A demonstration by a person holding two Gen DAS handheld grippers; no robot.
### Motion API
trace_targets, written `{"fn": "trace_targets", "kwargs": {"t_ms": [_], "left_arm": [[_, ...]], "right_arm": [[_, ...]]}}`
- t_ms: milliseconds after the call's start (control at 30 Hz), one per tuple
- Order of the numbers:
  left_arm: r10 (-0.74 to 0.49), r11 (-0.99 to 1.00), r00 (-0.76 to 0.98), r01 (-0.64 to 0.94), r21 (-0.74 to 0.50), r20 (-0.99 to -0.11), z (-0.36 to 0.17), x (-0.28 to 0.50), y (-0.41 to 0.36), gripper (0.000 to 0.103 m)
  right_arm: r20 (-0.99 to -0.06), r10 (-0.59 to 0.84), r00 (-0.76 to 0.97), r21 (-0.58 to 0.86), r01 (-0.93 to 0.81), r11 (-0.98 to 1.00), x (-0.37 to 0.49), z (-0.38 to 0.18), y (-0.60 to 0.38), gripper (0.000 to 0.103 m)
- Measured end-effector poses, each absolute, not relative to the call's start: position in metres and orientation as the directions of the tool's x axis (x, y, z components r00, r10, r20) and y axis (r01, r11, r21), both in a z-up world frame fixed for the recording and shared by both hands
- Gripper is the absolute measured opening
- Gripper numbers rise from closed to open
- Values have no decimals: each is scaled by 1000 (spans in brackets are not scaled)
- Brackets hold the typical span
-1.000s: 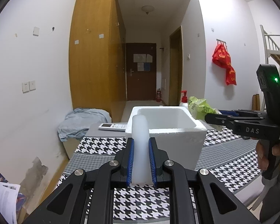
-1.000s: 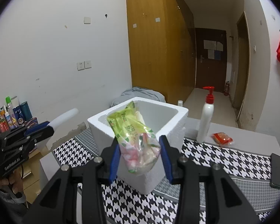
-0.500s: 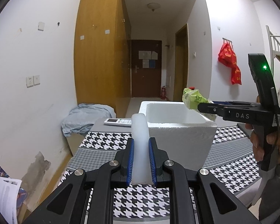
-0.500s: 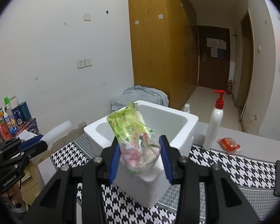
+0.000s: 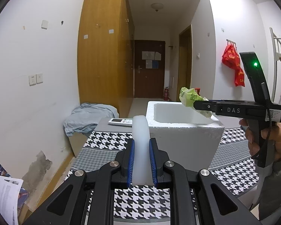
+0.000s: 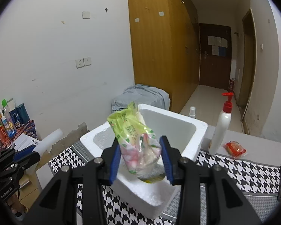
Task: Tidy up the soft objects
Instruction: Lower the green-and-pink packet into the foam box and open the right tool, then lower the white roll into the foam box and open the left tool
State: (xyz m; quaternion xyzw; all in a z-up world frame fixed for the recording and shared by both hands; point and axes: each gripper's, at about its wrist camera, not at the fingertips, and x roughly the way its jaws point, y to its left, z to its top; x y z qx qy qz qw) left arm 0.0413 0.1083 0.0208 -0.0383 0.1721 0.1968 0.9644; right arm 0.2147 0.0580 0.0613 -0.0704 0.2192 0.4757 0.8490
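Observation:
A white foam box point(image 5: 185, 131) point(image 6: 194, 131) stands open on the houndstooth tablecloth point(image 5: 140, 202). My left gripper point(image 5: 141, 161) is shut on a white foam strip point(image 5: 140, 140) and holds it upright in front of the box's left corner. My right gripper point(image 6: 141, 161) is shut on a green and pink snack bag point(image 6: 136, 140) and holds it over the near rim of the box. In the left wrist view the bag point(image 5: 191, 99) hangs over the box's right rim, held by the right gripper point(image 5: 200, 106).
A white pump bottle point(image 6: 220, 127) with a red top and a red packet point(image 6: 234, 149) sit right of the box. A remote point(image 5: 120, 121) lies behind it. A grey cloth pile point(image 5: 88, 116) lies at the left. Bottles point(image 6: 7, 120) stand at far left.
The right gripper has carried the snack bag forward, from beside the box to above its rim. The left gripper has risen slightly and still holds the foam strip.

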Motion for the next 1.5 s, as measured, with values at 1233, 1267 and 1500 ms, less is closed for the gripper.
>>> {"fn": "trace_targets", "kwargs": {"t_ms": [1233, 1267, 1500], "left_arm": [[265, 957, 902, -289, -21, -341, 39, 81, 110, 17], [265, 957, 903, -288, -19, -340, 40, 83, 111, 17], [224, 970, 913, -242, -11, -340, 43, 97, 112, 17]], "right_arm": [[-442, 740, 507, 86, -797, 598, 218, 60, 29, 95], [-441, 736, 513, 81, -794, 603, 217, 60, 28, 95], [-444, 722, 531, 83, -778, 623, 211, 54, 16, 98]]}}
